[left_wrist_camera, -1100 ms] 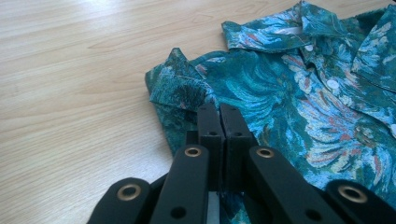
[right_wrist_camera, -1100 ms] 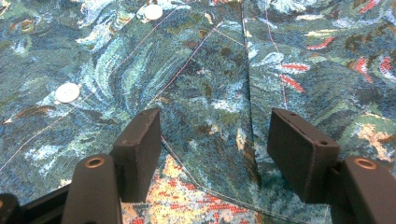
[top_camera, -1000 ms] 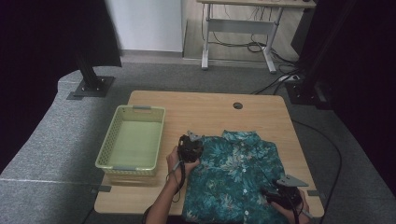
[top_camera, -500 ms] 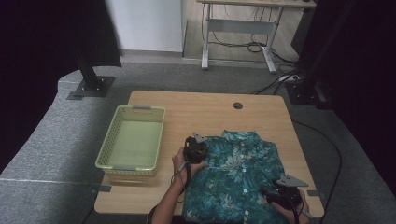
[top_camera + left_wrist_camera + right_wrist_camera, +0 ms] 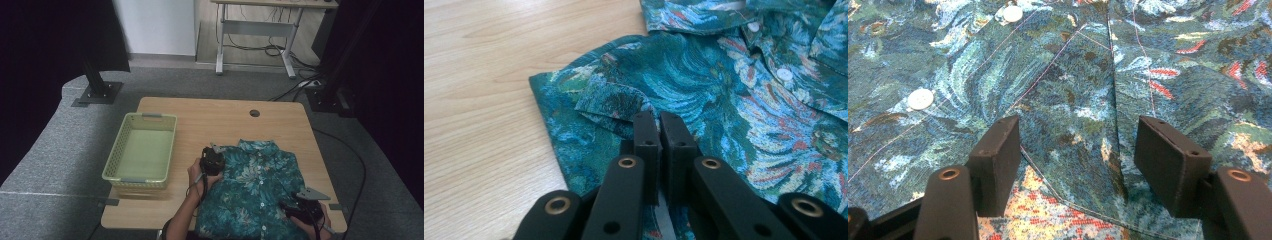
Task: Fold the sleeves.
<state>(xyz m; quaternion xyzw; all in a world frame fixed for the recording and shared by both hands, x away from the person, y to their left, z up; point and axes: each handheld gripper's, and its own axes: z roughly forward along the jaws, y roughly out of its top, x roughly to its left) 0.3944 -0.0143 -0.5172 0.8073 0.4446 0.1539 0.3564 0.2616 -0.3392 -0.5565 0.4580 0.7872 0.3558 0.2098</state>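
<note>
At the tabletop's near edge, the left gripper [image 5: 658,131] has slid onto the shirt [image 5: 257,192], jaws together; the right gripper [image 5: 1075,155] rests on it, jaws apart.

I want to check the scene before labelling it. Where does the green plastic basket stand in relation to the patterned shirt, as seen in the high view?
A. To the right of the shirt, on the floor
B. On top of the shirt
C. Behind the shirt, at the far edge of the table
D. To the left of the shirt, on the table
D: the green plastic basket stands on the wooden table, left of the patterned shirt and apart from it.
</note>
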